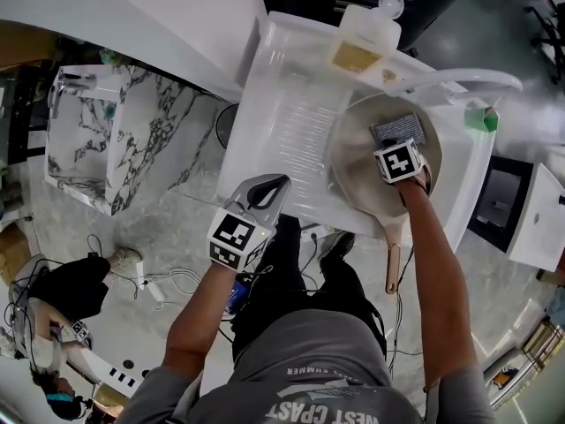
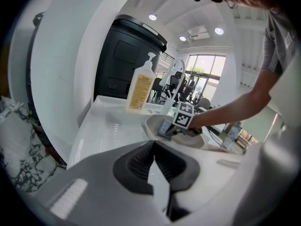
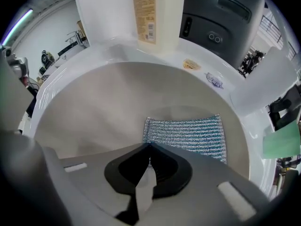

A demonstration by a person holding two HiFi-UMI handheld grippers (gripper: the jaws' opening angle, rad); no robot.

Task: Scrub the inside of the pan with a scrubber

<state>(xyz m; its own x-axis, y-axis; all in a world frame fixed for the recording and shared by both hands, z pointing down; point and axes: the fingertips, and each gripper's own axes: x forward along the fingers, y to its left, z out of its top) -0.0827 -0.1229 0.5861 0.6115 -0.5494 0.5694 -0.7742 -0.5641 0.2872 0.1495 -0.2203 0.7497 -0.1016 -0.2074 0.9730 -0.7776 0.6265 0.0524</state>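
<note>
Down in the white sink (image 1: 291, 104) sits a round beige pan (image 1: 357, 162), and flat on its floor lies the scrubber (image 3: 188, 134), a silvery-blue ribbed pad. The right gripper (image 3: 149, 147) has its jaws clenched on the pad's near edge, which they hide. The pan's handle points back toward the person, past the sink's rim. The left gripper (image 2: 154, 144) hangs apart, jaws closed on nothing.

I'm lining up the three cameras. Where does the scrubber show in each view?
Head view: upper right, scrubber inside the pan.
Left gripper view: centre, in the pan.
Right gripper view: centre right, inside the pan.
Shared landmark: the soap bottle behind the pan.
</note>
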